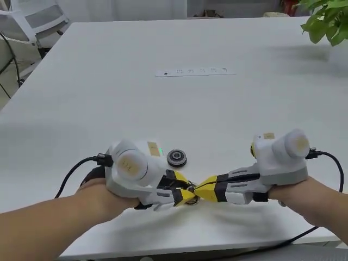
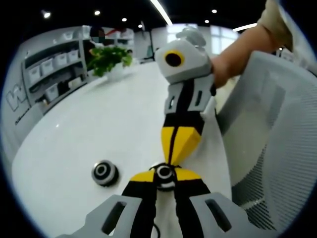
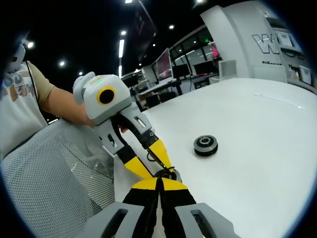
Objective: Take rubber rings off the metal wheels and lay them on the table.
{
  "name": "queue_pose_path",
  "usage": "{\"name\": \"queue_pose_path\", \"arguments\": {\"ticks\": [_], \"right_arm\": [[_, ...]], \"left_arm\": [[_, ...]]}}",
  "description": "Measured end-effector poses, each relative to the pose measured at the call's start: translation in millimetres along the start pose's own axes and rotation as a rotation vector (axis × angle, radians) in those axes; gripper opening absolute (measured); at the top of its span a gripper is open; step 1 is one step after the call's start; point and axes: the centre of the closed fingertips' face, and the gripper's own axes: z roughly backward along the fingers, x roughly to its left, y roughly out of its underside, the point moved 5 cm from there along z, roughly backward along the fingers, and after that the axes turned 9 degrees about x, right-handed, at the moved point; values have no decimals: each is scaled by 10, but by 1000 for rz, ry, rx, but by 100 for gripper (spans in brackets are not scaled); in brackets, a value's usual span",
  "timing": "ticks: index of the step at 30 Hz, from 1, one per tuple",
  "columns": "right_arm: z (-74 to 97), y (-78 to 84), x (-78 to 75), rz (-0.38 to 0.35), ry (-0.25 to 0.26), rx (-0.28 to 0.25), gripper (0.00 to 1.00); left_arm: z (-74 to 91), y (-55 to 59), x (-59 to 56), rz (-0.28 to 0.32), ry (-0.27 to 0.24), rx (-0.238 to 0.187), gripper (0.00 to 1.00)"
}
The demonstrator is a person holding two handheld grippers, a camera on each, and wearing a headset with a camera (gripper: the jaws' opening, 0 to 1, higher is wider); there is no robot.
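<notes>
1. Table [image 1: 217,103]: white, wide; everything below sits near its close edge.
2. Left gripper [image 1: 185,194]: jaws clamped on a wheel [image 2: 164,176], one yellow tip on each side of its rim.
3. Right gripper [image 1: 201,189]: jaws drawn tight together, tips touching the far rim of that same wheel, opposite my left jaws (I cannot tell whether a rubber ring is pinched between them).
4. Held wheel: just above the table, round face and pale hub turned toward the left gripper's camera; a disc, so it has no long axis.
5. Second wheel [image 1: 176,157]: lying flat on the table, hub up, just beyond the left gripper, apart from both jaws.
</notes>
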Motion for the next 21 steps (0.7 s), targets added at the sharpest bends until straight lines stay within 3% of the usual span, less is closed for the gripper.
{"name": "queue_pose_path", "arguments": {"ticks": [6, 15, 21], "right_arm": [[9, 23, -40, 25, 27, 20, 0], [25, 11, -49, 35, 32, 14, 0], [33, -3, -44, 35, 26, 6, 0]], "left_arm": [[-1, 2, 7, 23, 7, -9, 13], [4, -6, 4, 2, 13, 11, 15], [44, 20, -42, -9, 50, 22, 24]]}}
